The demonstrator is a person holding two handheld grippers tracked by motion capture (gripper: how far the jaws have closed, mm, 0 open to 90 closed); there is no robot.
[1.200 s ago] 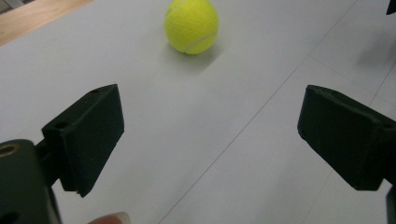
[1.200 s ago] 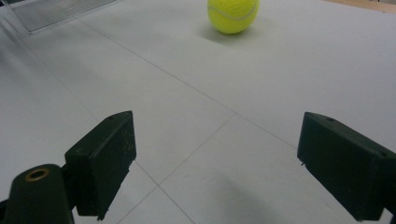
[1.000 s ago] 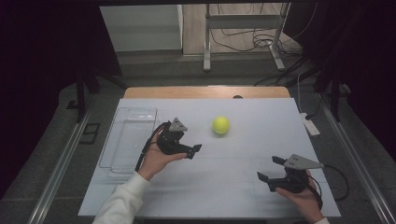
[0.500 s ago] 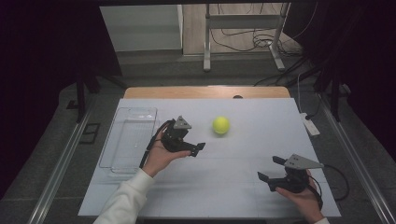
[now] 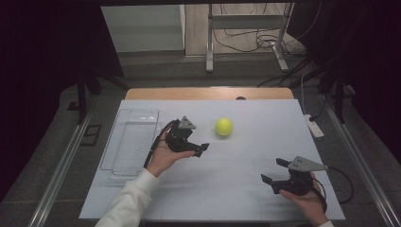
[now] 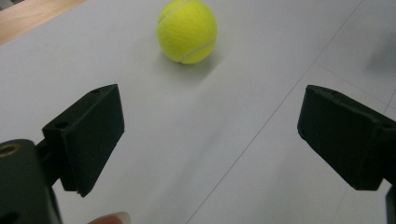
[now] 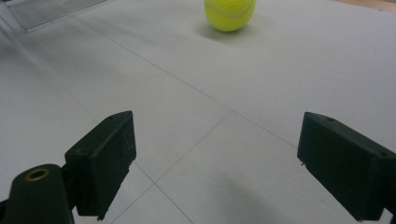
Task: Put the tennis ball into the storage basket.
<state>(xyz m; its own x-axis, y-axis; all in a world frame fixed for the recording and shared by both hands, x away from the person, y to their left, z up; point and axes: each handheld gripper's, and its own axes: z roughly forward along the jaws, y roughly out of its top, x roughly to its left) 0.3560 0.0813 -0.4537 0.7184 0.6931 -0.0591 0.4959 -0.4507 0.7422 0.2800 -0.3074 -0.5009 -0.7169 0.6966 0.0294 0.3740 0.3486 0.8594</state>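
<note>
At lower left, a white long sleeve (image 5: 126, 203); 2 black two-jaw grippers (image 5: 195, 143) (image 5: 274, 174) with grey triangular plates and black cables.

table (image 5: 227, 189): white sheet over wood | on it: tennis ball (image 5: 223, 126), clear tray (image 5: 116, 156)

Your high view looks forward and down over the whole table (image 5: 236, 198). Your two gripper views sit low, facing across it, both sharing the tennis ball (image 6: 187, 31) ahead.
</note>
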